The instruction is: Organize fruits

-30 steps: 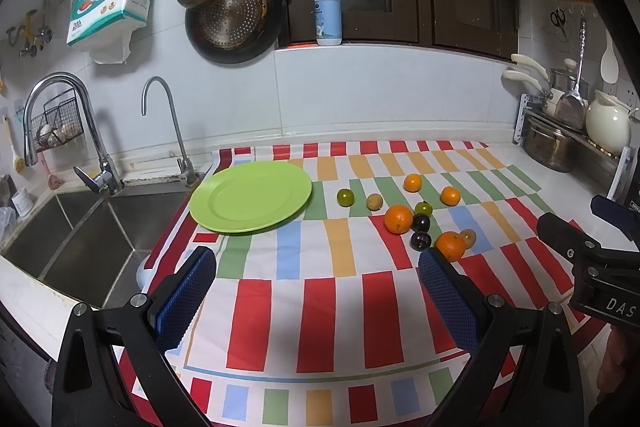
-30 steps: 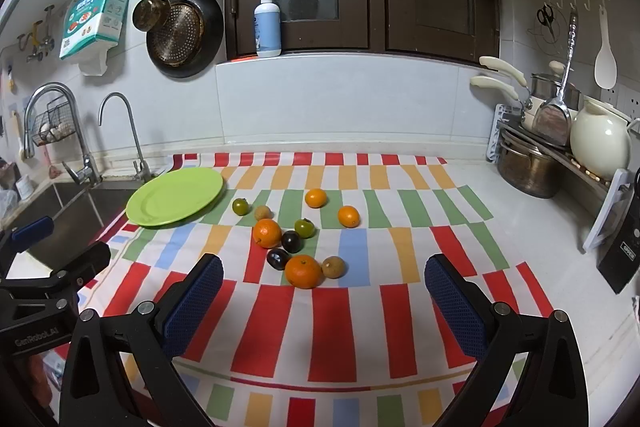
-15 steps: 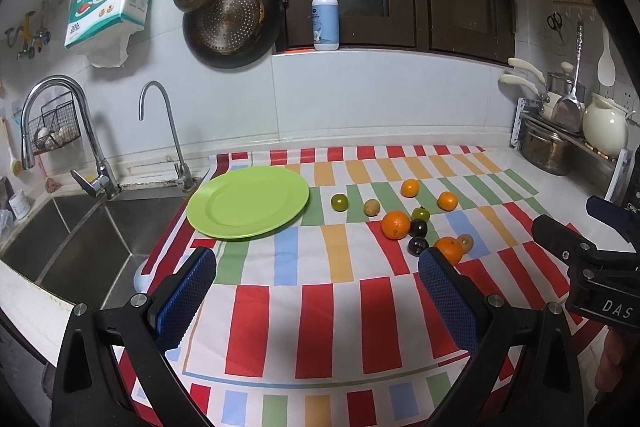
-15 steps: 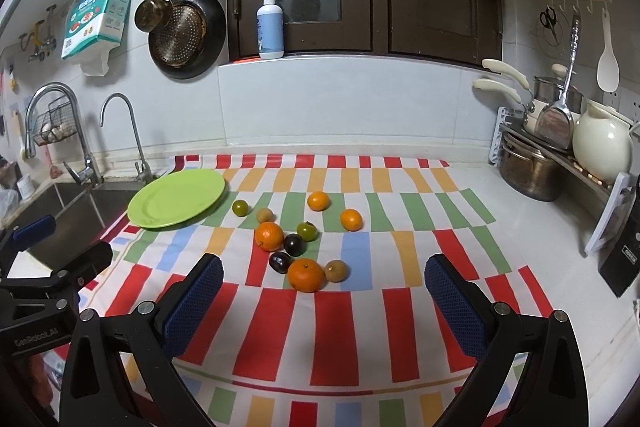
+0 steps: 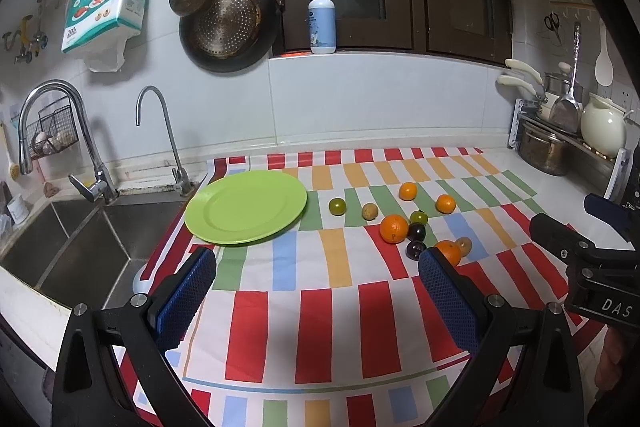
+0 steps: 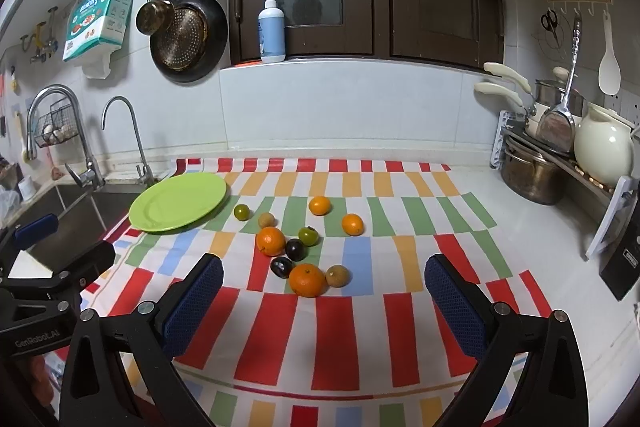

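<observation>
A green plate [image 5: 246, 207] lies empty on the striped cloth [image 5: 320, 307] near the sink; it also shows in the right wrist view [image 6: 178, 202]. Several small fruits lie in a loose group to its right: oranges [image 6: 307, 279] [image 6: 271, 240], dark plums [image 6: 295, 249], green fruits [image 6: 241, 212] and brownish ones [image 6: 337, 275]. My left gripper [image 5: 316, 279] is open and empty, above the cloth's near part. My right gripper [image 6: 322, 287] is open and empty, just short of the nearest orange.
A steel sink [image 5: 80, 243] with two taps lies left of the cloth. A rack with a pot [image 6: 532, 175], a white jug [image 6: 604, 151] and utensils stands at the right. Pans [image 6: 188, 35] hang on the back wall; a soap bottle [image 6: 272, 31] stands on the ledge.
Both grippers have eased back and tilted slightly; the fruits and plate sit a little lower and farther in view. Nothing was touched.
</observation>
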Motion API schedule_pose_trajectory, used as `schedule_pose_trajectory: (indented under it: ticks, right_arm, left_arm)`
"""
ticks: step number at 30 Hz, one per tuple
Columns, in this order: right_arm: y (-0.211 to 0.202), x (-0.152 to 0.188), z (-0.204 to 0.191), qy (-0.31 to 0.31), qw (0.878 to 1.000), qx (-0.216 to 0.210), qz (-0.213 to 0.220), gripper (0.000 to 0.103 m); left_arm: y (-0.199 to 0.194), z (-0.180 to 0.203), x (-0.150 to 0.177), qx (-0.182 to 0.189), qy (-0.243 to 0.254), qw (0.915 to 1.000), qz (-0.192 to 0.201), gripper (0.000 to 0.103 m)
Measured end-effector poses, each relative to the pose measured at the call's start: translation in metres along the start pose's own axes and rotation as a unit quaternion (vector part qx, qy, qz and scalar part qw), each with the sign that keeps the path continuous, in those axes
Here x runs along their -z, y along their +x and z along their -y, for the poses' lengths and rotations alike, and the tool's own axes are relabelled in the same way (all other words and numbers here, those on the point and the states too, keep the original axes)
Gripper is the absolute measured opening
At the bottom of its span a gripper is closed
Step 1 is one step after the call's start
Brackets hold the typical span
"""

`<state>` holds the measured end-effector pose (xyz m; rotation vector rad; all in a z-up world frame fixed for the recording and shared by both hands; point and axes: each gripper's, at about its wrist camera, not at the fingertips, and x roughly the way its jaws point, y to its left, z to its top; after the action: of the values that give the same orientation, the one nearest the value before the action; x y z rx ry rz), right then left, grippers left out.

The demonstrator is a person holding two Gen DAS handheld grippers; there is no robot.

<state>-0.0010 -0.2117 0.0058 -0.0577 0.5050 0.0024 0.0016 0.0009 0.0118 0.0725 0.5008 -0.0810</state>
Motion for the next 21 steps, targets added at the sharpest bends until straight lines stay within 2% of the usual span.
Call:
schedule_pose_trajectory:
  ticks: [21]
  right_arm:
    - [0.003,-0.0014,-0.0001,0.001,1.0,0.0,-0.002,0.102]
  left_arm:
    - [0.0075,0.002,-0.0012,0.007,0.002,1.0,0.0,0.103]
